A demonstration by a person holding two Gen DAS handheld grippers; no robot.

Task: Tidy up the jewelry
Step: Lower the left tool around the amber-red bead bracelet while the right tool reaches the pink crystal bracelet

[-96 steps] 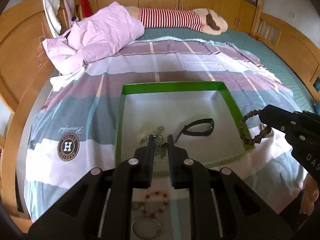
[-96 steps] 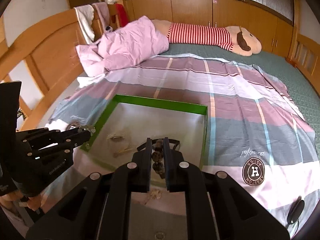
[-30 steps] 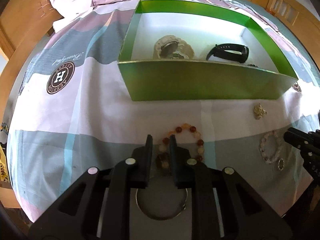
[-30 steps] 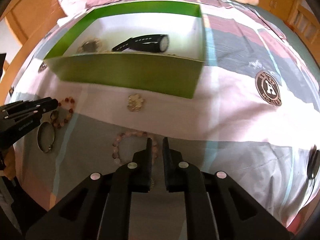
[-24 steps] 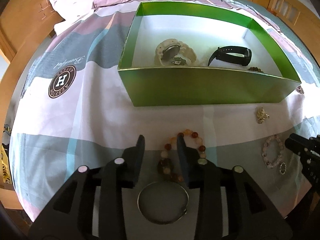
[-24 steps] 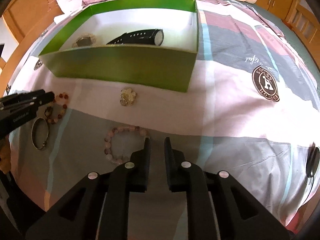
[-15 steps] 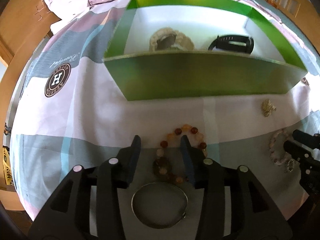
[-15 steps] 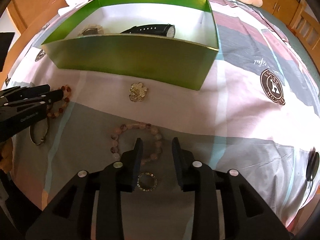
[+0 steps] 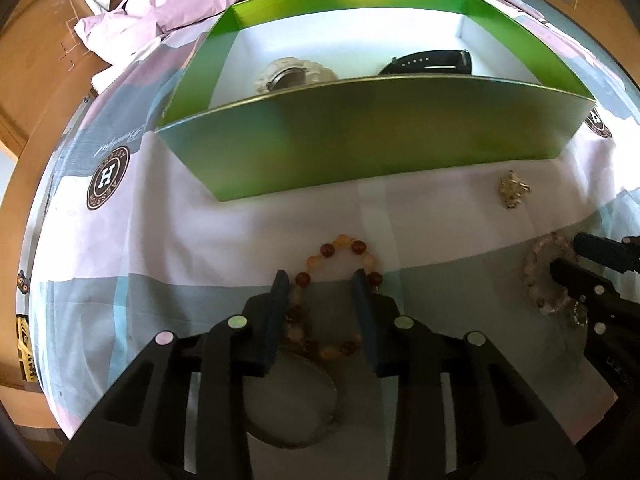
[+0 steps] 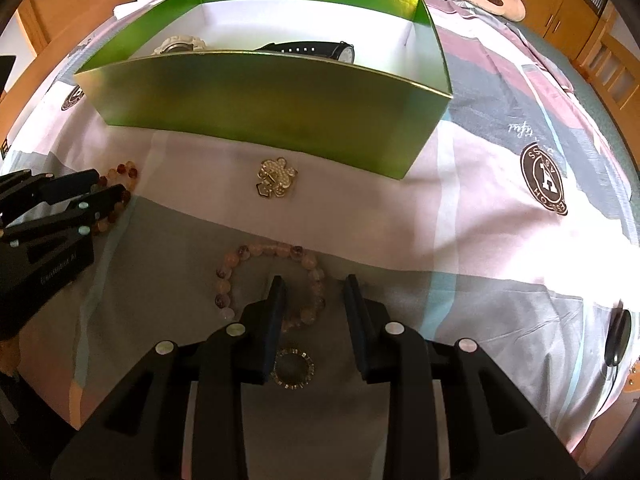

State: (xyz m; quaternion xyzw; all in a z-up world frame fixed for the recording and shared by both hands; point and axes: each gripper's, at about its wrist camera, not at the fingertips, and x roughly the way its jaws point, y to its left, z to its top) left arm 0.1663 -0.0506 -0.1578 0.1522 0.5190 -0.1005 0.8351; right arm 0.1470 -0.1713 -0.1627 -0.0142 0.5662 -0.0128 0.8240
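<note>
Hovering low over the bedsheet [image 9: 132, 248] now, both grippers are way closer to the loose jewelry than a few seconds back, when they were up over the green box [image 9: 360, 140] dropping stuff in. The left gripper [image 9: 320, 284] straddles the amber bead bracelet [image 9: 340, 248]: a second ago its jaws were pinched nearly together just short of the beads, then they spread, and right now they're narrowing again with the near part of the bracelet sitting between them, pads not pressing on it as far as I can see. A silver bangle [image 9: 316, 408] lies just under the gripper body, partly hidden.

The right gripper [image 10: 314, 284] is partly spread too, wider than a second ago when it was almost closed beside the pink bead bracelet [image 10: 256, 260]. Now one side of that bracelet lies between its fingers, again no squeeze visible. A little sparkly ring [image 10: 292, 368] sits right below, between the finger bases, and a gold brooch-like charm [image 10: 276, 178] rests on the sheet between the bracelet and the box wall.

Inside the box: a cream watch [image 9: 294, 74] on the left and a black watch [image 9: 432, 62] on the right, same as before. The box also looks nearer and bigger in both views than a second ago.
</note>
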